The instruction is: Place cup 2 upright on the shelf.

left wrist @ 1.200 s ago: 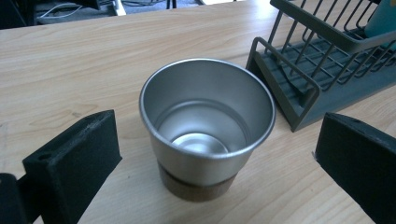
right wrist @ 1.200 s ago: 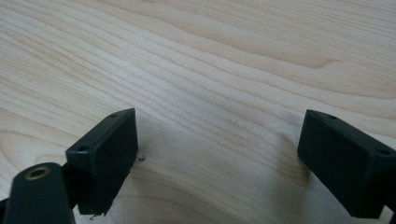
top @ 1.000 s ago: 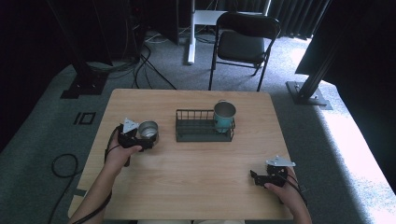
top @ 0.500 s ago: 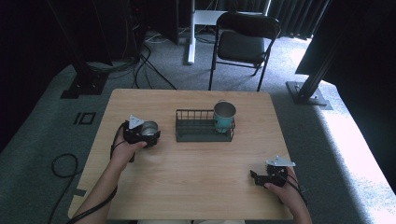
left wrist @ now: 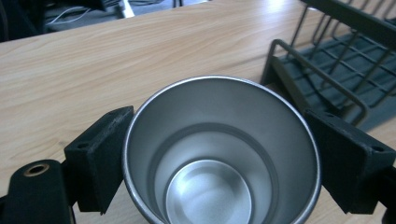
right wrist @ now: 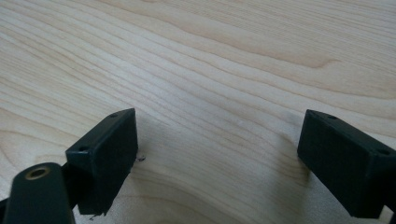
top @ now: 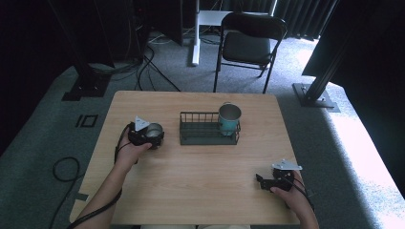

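A light wooden table [top: 191, 191] stands on grey carpet [top: 47, 143], with a black folding chair [top: 250, 45] beyond its far edge. Black cables [top: 148, 62] trail across the floor beside dark stand bases [top: 83, 86], and daylight brightens the carpet at right [top: 353, 143]. Dark curtains [top: 296, 14] close the background.

**What you can't really make out here**

In the left gripper view the steel cup [left wrist: 219, 154] between the claw's jaws is chopped off at the bottom edge, so its outer wall and base are hidden. The wire rack [left wrist: 336, 70] just past the claw's right jaw runs off frame.
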Demonstrator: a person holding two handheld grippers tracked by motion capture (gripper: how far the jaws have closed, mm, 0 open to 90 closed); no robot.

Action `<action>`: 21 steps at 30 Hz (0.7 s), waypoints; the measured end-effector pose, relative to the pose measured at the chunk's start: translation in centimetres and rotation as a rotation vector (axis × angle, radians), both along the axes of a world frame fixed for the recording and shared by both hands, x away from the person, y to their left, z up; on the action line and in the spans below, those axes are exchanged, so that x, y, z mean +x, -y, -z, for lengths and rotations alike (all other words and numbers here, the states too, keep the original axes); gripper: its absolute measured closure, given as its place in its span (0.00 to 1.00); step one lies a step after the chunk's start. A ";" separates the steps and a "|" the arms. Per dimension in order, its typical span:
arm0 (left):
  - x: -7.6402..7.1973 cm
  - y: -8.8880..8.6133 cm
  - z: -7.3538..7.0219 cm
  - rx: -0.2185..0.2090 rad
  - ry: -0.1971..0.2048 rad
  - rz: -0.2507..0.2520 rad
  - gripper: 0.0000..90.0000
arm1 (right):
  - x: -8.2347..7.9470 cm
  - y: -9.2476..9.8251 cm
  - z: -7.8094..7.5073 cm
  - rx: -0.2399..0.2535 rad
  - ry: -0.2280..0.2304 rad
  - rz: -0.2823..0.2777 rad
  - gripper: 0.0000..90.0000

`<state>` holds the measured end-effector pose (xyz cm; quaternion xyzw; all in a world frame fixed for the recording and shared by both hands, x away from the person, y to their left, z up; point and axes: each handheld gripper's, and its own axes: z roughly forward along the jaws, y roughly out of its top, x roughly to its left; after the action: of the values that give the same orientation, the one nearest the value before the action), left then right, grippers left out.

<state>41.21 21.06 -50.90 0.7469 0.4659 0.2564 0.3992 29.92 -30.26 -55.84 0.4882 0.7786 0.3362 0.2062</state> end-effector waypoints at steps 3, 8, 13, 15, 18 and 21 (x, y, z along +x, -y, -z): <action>-0.1 -0.1 -0.3 -0.016 -0.006 0.008 0.15 | 0.0 0.0 0.0 0.000 0.000 0.000 0.13; -0.3 -0.4 -1.5 -0.036 0.015 0.006 0.15 | 0.0 0.0 0.0 0.000 0.000 0.000 0.13; -0.3 -0.6 -3.5 -0.061 0.038 0.013 0.15 | 0.0 0.0 0.0 0.000 0.000 0.000 0.13; -0.4 -0.6 -4.3 -0.073 0.049 0.016 0.15 | 0.0 0.0 0.0 0.000 0.000 0.000 0.13; -0.4 -0.4 -5.7 -0.089 0.067 0.024 0.15 | 0.0 0.0 0.0 0.000 0.000 0.000 0.13; -0.3 -0.3 -6.8 -0.125 0.082 0.029 0.16 | 0.0 0.0 0.0 0.000 0.000 0.000 0.13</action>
<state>40.88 21.35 -44.10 0.7161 0.4535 0.2513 0.4674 29.92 -30.26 -55.84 0.4883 0.7785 0.3361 0.2061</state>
